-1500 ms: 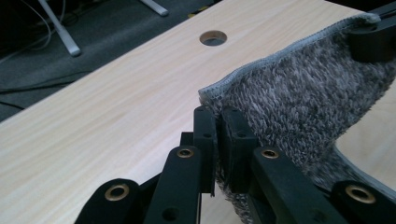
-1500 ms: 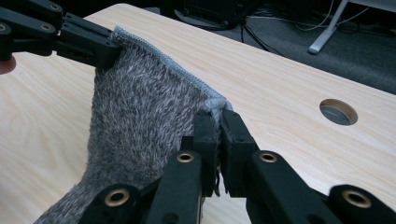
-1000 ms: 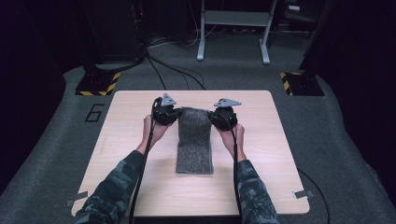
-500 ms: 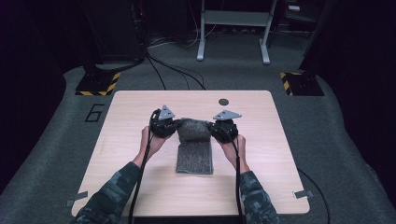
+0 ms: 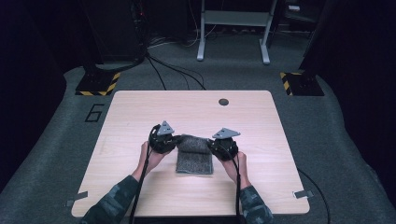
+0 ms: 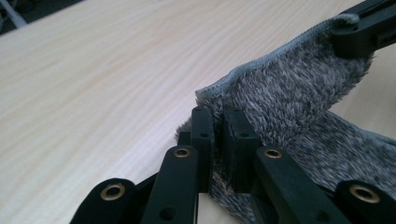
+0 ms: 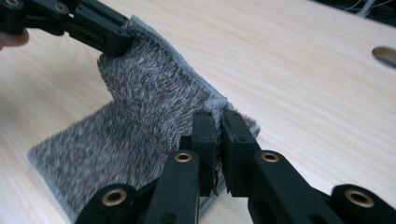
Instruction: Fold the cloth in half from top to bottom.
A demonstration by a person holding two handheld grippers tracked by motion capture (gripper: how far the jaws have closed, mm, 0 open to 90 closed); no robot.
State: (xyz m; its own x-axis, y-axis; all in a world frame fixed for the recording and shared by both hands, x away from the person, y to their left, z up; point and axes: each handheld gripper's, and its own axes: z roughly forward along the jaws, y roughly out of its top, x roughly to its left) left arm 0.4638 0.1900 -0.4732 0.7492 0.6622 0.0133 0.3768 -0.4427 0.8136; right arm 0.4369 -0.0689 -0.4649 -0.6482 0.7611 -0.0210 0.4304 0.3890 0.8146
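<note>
From the high view I see the wooden bench (image 5: 140,116) with a grey fuzzy towel (image 5: 194,161) lying near the middle of it, a bit toward my side. My left claw (image 5: 173,142) sits at the towel's far left corner and my right claw (image 5: 213,145) sits at its far right corner. The far end of the towel is lifted up between them and curls over the part that lies flat. A small dark round hole (image 5: 223,101) is in the bench farther back, well apart from the towel. A grey carpet floor (image 5: 51,140) goes all around the bench. In the left gripper view, my left claw (image 6: 218,122) is squeezed tight on the corner of the towel (image 6: 289,88), with the fuzzy cloth pinched between the two black jaws. The stitched edge of the towel runs up and away to my right claw (image 6: 348,35), which bites the other corner. The rest of the towel lies on the bench (image 6: 93,84) below. In the right gripper view, my right claw (image 7: 218,122) is also squeezed tight on its corner of the towel (image 7: 154,93). The towel edge goes up to my left claw (image 7: 119,44) at the top left. The lower part of the towel rests flat on the bench (image 7: 303,84).
</note>
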